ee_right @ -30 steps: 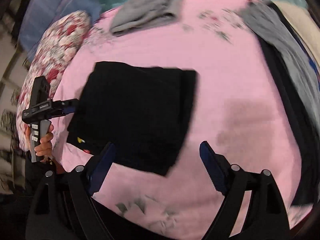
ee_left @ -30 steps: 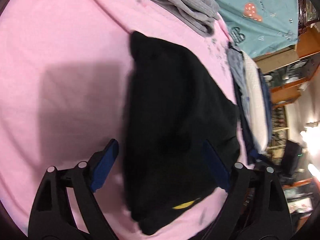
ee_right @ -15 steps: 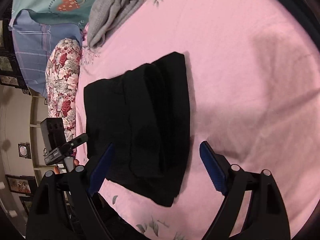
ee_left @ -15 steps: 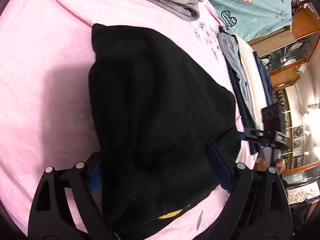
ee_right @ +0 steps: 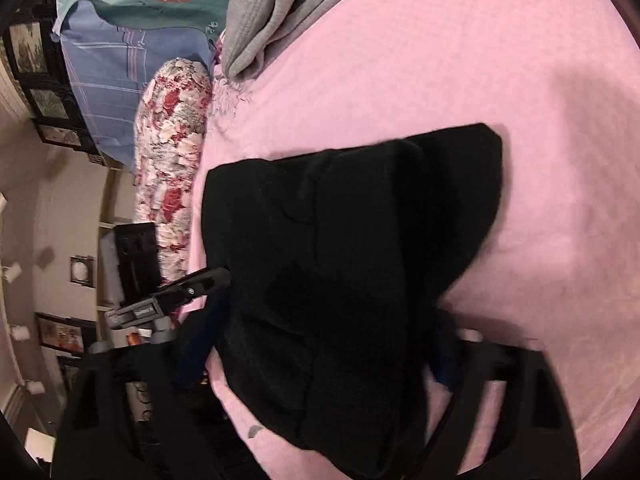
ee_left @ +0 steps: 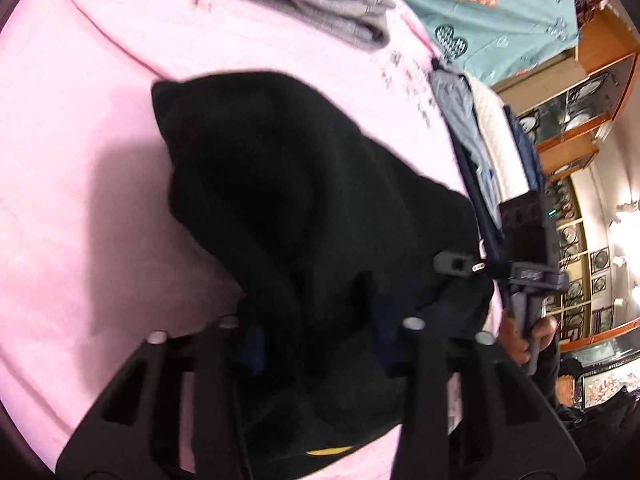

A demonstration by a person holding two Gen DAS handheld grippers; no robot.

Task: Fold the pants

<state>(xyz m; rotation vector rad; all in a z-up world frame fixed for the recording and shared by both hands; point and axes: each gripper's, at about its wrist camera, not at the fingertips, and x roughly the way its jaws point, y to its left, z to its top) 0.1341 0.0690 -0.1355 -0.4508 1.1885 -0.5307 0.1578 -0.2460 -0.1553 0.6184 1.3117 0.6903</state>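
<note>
The black pants [ee_left: 288,208] lie folded in a thick bundle on the pink bedsheet [ee_left: 80,200]. My left gripper [ee_left: 316,336] has closed in on the near edge of the bundle, with black cloth bunched between its blue pads. The pants also show in the right wrist view [ee_right: 352,264]. My right gripper [ee_right: 324,344] straddles the near end of the bundle with its jaws wide apart; its blue fingers [ee_right: 200,336] sit on either side. Each gripper appears in the other's view: the right one [ee_left: 520,268], the left one [ee_right: 168,300].
Folded grey clothes [ee_left: 304,4] lie at the far side of the sheet [ee_right: 440,60]. A teal quilt [ee_left: 480,8] lies beyond them. A stack of clothes [ee_left: 480,136] lines the right edge. A floral pillow [ee_right: 172,140] lies at the left edge.
Both grippers moved in onto the near edge of the pants. The left jaws narrowed from wide open to gripping the cloth. The right gripper now straddles the bundle.
</note>
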